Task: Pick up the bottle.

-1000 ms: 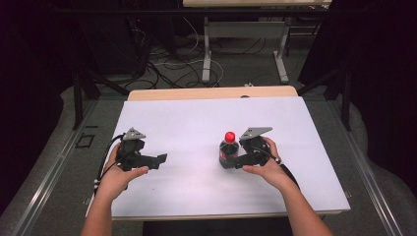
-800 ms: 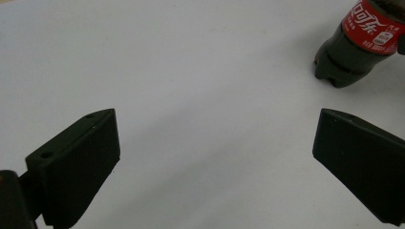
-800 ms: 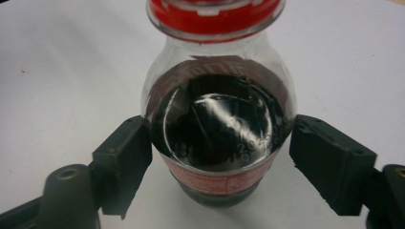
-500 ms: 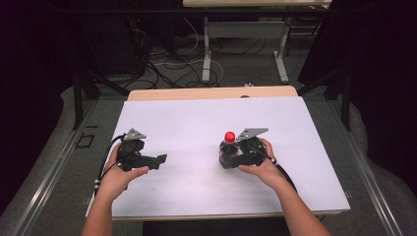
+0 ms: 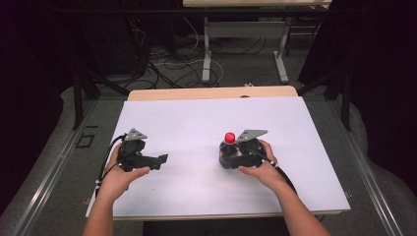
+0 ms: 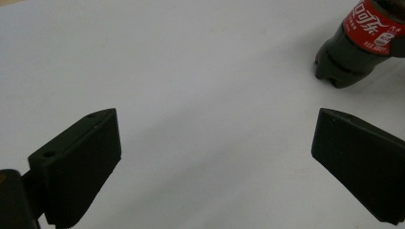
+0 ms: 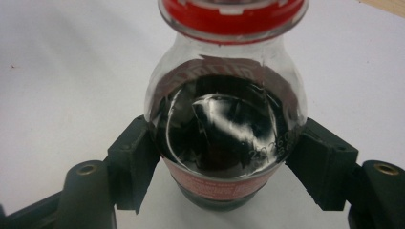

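Jaws of the right gripper [image 7: 224, 157] sit clamped on either side of a cola bottle [image 7: 227, 129], pressing its dark body just above the red label band, so this gripper is gripping the bottle. In the high view the right gripper [image 5: 230, 156] and the bottle [image 5: 228, 142] stand together right of the table's middle, the red cap [image 5: 229, 137] pointing up; the bottle's long axis is upright, its base on the white tabletop [image 5: 196, 123].

Left of the bottle, well apart from it, the left gripper [image 5: 160, 160] rests low over the tabletop with its jaws spread wide and nothing between them. Its jaws point toward the bottle: in the left gripper view the bottle [image 6: 356, 45] shows at the upper right, beyond the right-hand jaw, with bare white surface in the gap.

My judgement is that the right hand [image 5: 260, 167] already has the bottle, while the left gripper is the free one; any two-handed move, such as working the cap, would need it to travel rightward toward the bottle and rise to the height of the cap.
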A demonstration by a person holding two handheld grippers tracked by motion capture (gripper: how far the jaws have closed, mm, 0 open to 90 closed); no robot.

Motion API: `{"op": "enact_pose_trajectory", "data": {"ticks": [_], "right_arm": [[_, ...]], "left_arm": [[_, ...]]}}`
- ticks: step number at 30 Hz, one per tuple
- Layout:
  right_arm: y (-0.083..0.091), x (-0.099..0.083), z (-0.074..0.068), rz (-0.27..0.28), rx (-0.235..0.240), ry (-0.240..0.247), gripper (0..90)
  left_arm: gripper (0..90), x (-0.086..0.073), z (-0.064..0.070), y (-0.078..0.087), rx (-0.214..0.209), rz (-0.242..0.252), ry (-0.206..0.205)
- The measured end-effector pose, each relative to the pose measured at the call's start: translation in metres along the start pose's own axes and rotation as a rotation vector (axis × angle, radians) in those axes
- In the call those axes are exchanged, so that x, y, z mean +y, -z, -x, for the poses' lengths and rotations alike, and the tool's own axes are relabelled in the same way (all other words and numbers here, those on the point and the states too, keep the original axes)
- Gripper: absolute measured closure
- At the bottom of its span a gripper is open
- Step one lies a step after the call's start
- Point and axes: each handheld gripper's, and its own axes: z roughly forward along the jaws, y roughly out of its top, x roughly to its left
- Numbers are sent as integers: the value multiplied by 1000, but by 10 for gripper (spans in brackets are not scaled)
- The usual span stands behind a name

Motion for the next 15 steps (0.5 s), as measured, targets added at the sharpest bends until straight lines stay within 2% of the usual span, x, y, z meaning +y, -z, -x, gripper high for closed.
{"op": "enact_pose_trajectory", "data": {"ticks": [3, 4, 5, 8, 9, 10, 14, 15], "right_arm": [[1, 0, 0, -1, -2, 11, 303], [2, 1, -1, -25, 11, 5, 305], [2, 1, -2, -18, 11, -1, 305], [3, 1, -4, -10, 17, 23, 305], [4, 2, -5, -32, 24, 24, 305], [4, 2, -5, -8, 24, 27, 305], [6, 3, -9, 8, 30, 23, 305], [8, 3, -10, 10, 31, 26, 305]], "left_arm": [[33, 0, 1, 0, -4, 10, 6], [35, 1, 2, 0, -7, 11, -6], [35, 1, 4, 0, -14, 17, 16], [37, 2, 5, 0, -18, 22, 15], [38, 2, 6, 0, -26, 27, 6], [38, 2, 6, 0, -26, 27, 6], [40, 3, 9, 2, -31, 31, 0], [45, 4, 9, 3, -45, 26, -9]]}}
